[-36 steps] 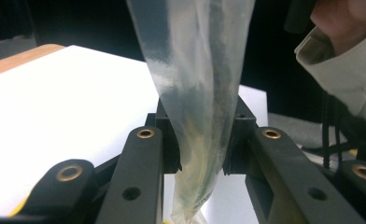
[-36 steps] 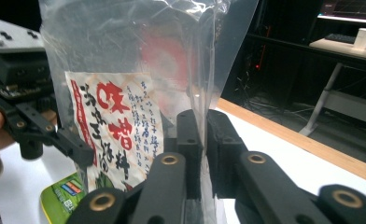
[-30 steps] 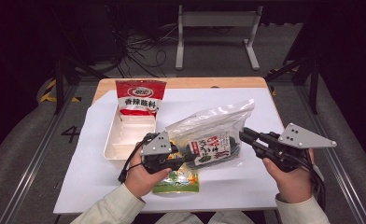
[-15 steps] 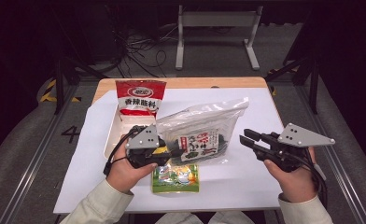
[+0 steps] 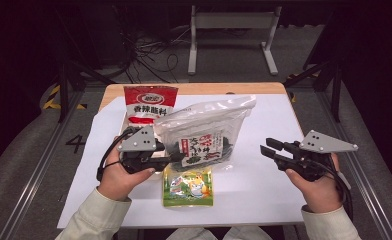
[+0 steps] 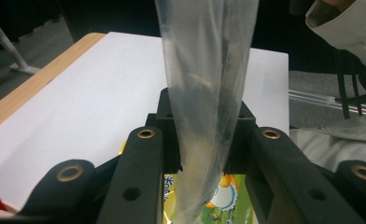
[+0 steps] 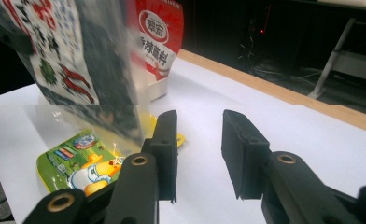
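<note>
Clear bag [image 5: 204, 131], dark contents, white-red label; green-yellow cartoon packet [image 5: 188, 187]; red-white pouch [image 5: 149, 102]; white sheet [image 5: 264, 150] over wooden bench [image 5: 194, 89].

Clear bag [image 5: 204, 131] now higher in left gripper [image 5: 176, 157]; right gripper [image 5: 267, 148] released, jaws just opening, empty.

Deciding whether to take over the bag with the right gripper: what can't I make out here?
- White tray, high view: hidden behind the red packet and clear bag.
- Bag's contents, left gripper view: plastic is edge-on and blurred.
- Green packet print, right gripper view: cut by the jaw.
</note>
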### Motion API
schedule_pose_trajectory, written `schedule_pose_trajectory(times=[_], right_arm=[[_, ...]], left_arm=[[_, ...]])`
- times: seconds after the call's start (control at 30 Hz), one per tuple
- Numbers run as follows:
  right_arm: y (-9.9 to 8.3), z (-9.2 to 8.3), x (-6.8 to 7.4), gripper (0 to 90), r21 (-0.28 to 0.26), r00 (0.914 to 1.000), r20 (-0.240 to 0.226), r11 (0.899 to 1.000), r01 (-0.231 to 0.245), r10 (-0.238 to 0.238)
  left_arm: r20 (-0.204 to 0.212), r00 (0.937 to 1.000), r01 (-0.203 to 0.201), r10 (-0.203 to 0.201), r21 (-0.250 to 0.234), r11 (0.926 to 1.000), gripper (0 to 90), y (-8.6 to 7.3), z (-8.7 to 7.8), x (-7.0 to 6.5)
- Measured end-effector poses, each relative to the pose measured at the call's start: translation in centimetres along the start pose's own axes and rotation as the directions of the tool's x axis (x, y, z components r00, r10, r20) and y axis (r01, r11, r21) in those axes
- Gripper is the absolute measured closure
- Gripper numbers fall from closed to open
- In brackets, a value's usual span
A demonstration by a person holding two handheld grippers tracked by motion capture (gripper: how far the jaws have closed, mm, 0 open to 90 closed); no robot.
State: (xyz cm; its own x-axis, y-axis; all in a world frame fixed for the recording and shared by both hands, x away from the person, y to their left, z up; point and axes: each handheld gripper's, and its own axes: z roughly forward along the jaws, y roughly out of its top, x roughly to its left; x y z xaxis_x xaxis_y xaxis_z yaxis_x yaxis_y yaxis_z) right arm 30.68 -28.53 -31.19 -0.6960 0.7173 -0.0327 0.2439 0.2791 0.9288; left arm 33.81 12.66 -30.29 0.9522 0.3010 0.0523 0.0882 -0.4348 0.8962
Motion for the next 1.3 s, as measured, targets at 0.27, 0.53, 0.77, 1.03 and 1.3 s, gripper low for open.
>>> schedule_pose_trajectory(times=[0.27,0.53,0.77,1.03,1.3], right_arm=[[-0.7,0.2,-0.8,66.1,0.029,0.9997,0.013,0.999,-0.023,0.023],[-1.6,0.9,-1.5,65.6,0.057,0.9988,0.02,0.997,-0.045,0.044],[-2.0,1.1,-2.0,65.0,0.068,0.9976,0.029,0.996,-0.064,0.063],[-2.4,1.3,-2.4,64.7,0.078,0.997,0.032,0.994,-0.073,0.071],[-2.6,1.4,-2.7,64.4,0.082,0.9962,0.036,0.993,-0.082,0.079]], left_arm=[[-0.011,0.9996,0.024,-0.025,-0.032,0.9992,73.9,0.3,-1.1,0.2],[-0.1,0.9948,0.015,-0.019,-0.041,0.9991,73.9,0.9,-2.4,0.3],[-0.161,0.9865,0.022,-0.027,-0.035,0.9991,73.8,0.8,-3.4,0.9],[-0.231,0.9724,0.026,-0.031,-0.026,0.9993,73.7,0.1,-4.6,2.1],[-0.272,0.962,0.011,-0.021,-0.039,0.9992,73.8,-0.9,-5.6,3.3]])
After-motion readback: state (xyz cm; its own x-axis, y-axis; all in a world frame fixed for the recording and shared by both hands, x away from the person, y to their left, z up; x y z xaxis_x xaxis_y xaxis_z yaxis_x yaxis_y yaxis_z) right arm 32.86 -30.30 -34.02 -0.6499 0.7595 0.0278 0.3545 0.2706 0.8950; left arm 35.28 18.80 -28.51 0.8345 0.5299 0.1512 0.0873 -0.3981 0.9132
